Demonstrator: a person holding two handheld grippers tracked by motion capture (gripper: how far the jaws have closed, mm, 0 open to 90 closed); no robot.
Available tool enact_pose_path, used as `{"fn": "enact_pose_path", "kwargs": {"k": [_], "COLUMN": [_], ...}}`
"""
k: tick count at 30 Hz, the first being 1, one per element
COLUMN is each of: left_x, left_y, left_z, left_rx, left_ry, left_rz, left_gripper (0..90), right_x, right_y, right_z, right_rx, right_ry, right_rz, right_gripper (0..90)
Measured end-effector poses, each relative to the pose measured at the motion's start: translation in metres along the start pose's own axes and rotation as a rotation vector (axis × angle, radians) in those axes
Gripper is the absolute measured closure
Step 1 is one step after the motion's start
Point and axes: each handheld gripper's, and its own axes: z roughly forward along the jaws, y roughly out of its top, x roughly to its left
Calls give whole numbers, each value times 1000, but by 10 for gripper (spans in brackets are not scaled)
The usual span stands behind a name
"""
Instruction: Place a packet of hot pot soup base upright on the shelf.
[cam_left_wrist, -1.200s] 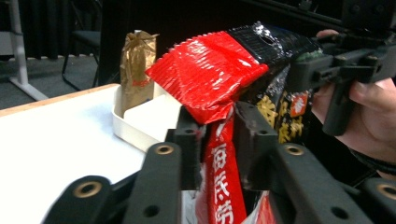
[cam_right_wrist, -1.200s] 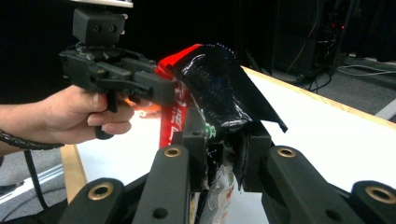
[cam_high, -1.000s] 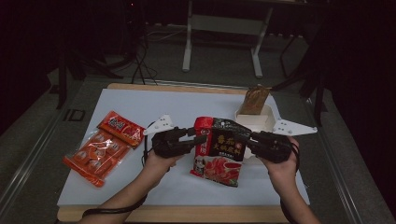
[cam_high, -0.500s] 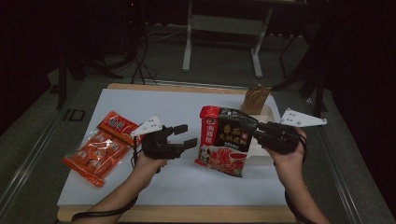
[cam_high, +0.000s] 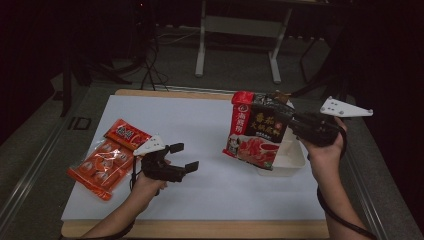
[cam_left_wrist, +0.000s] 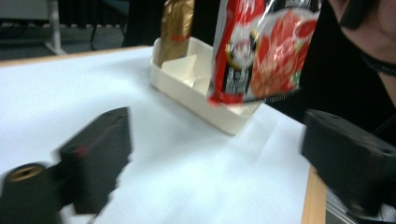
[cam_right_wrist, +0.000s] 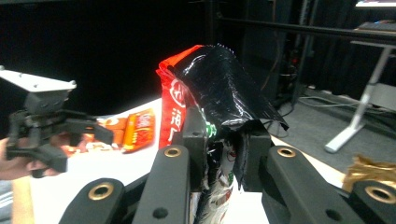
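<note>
A red and black printed pouch (cam_high: 255, 132) hangs upright in the air, its lower edge over the near end of a cream tray (cam_high: 290, 159). My right gripper (cam_high: 289, 118) is shut on the pouch's right edge; in the right gripper view the black film (cam_right_wrist: 210, 93) is pinched between the jaws (cam_right_wrist: 224, 149). My left gripper (cam_high: 185, 157) stands open and empty low over the white mat, well left of the pouch. In the left gripper view its jaws (cam_left_wrist: 219, 158) are wide apart, with the pouch (cam_left_wrist: 261, 51) and tray (cam_left_wrist: 187, 93) beyond.
Orange-red snack packets (cam_high: 107, 157) lie at the mat's left edge, close to the left hand. A gold-brown bag (cam_left_wrist: 175, 23) stands at the tray's far end. The white mat (cam_high: 200, 120) covers a wooden table top; a metal desk frame stands behind.
My left gripper has let go of the pouch, opened and drawn back to the left. My right gripper has lifted the pouch and carried it right, over the tray.
</note>
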Motion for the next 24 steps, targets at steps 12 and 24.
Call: {"fn": "enact_pose_path", "kwargs": {"k": [12,24], "left_x": [-5,-2], "left_y": [-24,-53], "left_z": [-4,-12], "left_rx": [52,88], "left_ry": [34,59], "left_rz": [40,70], "left_gripper": [15,11], "right_x": [-32,-66], "right_y": [6,2], "right_z": [-9,-12], "right_rx": [-13,-25], "right_ry": [-107,-201], "right_rz": [-25,-23], "right_gripper": [768,766]}}
